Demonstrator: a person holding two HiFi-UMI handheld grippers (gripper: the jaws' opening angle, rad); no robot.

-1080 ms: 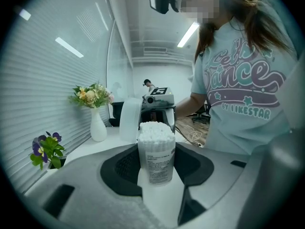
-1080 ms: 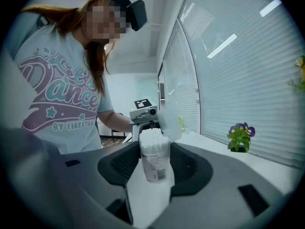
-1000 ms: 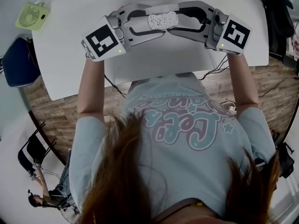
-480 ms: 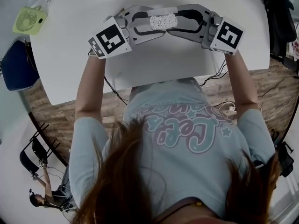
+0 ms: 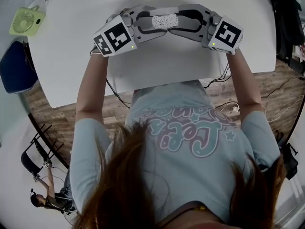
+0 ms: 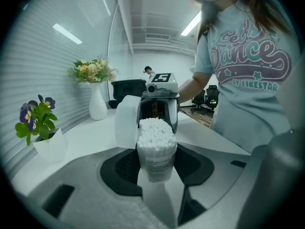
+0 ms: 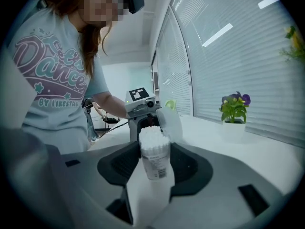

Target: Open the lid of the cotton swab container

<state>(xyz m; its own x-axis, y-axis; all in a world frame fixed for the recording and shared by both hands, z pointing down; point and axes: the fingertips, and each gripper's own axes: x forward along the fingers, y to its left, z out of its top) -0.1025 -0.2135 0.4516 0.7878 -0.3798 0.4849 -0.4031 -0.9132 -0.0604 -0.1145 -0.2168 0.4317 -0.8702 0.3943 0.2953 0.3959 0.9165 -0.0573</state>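
White-tipped swabs fill the cotton swab container (image 6: 155, 149), which stands upright between the pads of our left gripper (image 6: 156, 178); those jaws are partly closed and clamped on its clear body. Our right gripper (image 7: 153, 175) grips the same container from the opposite side, its jaws likewise part-closed on it. Its lid (image 6: 126, 122) is translucent and flipped open. We see it at the container's 10 o'clock in the left gripper view and at 1 o'clock in the right gripper view.

From the head view, both grippers meet tip to tip at 12 o'clock over our white table (image 5: 190, 61). Items on the table:
- potted purple flowers (image 6: 39, 128), at 9 o'clock in the left gripper view
- white vase (image 6: 97, 101) holding a bouquet, at 10 o'clock

A green fan (image 5: 22, 21) sits at 10 o'clock by the table's corner, with a blue chair (image 5: 16, 66) below it. A wood-plank floor (image 5: 57, 113) shows beyond the table edge. Slatted blinds (image 7: 238, 66) cover the wall, and strip lights (image 6: 66, 33) run along the ceiling.
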